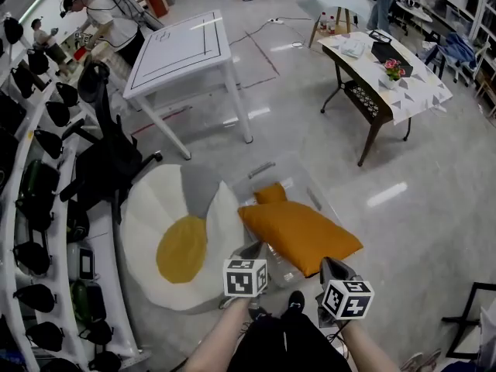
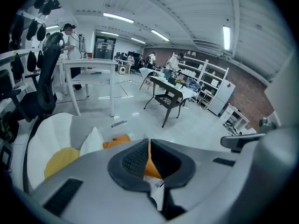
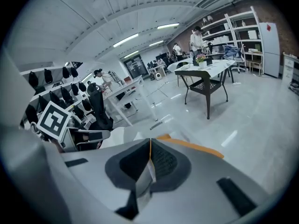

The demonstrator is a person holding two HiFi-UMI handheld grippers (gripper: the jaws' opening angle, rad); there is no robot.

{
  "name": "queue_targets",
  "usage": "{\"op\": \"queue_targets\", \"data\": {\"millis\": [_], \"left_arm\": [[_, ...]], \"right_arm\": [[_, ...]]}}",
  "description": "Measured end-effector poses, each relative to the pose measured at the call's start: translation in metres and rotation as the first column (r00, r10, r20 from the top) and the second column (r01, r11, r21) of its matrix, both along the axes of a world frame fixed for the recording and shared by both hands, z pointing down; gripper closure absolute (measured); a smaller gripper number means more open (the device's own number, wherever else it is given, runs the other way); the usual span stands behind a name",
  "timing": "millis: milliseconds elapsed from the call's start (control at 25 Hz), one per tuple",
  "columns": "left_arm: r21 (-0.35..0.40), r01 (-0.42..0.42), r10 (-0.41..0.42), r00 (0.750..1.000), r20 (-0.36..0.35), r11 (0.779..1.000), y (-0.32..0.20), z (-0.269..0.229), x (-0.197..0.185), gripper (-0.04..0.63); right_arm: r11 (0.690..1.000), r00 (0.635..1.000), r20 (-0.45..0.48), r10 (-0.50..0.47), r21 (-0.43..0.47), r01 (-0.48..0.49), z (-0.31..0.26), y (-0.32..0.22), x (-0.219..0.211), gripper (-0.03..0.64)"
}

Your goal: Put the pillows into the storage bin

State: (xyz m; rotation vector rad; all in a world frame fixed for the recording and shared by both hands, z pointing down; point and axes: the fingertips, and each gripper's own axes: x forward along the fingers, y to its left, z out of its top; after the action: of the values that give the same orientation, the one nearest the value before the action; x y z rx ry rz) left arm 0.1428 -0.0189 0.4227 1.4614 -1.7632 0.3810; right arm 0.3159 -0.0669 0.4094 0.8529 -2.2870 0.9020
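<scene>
An orange pillow (image 1: pixel 298 231) lies across the top of a clear storage bin (image 1: pixel 267 169) on the floor. A fried-egg pillow (image 1: pixel 182 246), white with a yellow centre, rests on the floor against the bin's left side. My left gripper (image 1: pixel 254 248) is at the orange pillow's near edge and my right gripper (image 1: pixel 329 266) is near its front corner. Both are shut. In the left gripper view the left gripper (image 2: pixel 149 146) shows a sliver of orange pillow (image 2: pixel 117 141) through its slit. The right gripper (image 3: pixel 150 148) shows a thin orange line; whether fabric is pinched I cannot tell.
A white table (image 1: pixel 182 49) stands beyond the bin, and a dark-framed table (image 1: pixel 387 68) with a patterned cloth is at the back right. A black chair (image 1: pixel 108 161) and a rack of dark gear (image 1: pixel 31 208) line the left. People stand at the back left (image 1: pixel 108 22).
</scene>
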Motion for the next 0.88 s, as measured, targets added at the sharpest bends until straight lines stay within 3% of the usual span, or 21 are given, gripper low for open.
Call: {"op": "queue_targets", "data": {"millis": [520,880], "left_arm": [[0.073,0.127,-0.131,0.99,0.056,0.989,0.06,-0.033,-0.01,0.575],[0.111,0.19,-0.196,0.98,0.045,0.975,0.078,-0.054,-0.014,0.575]], "right_arm": [[0.993,0.994,0.033,-0.103,0.069,0.1,-0.022,0.005,0.0,0.617],[0.98,0.982,0.05,-0.181,0.095,0.176,-0.037,0.01,-0.015,0.617]]}}
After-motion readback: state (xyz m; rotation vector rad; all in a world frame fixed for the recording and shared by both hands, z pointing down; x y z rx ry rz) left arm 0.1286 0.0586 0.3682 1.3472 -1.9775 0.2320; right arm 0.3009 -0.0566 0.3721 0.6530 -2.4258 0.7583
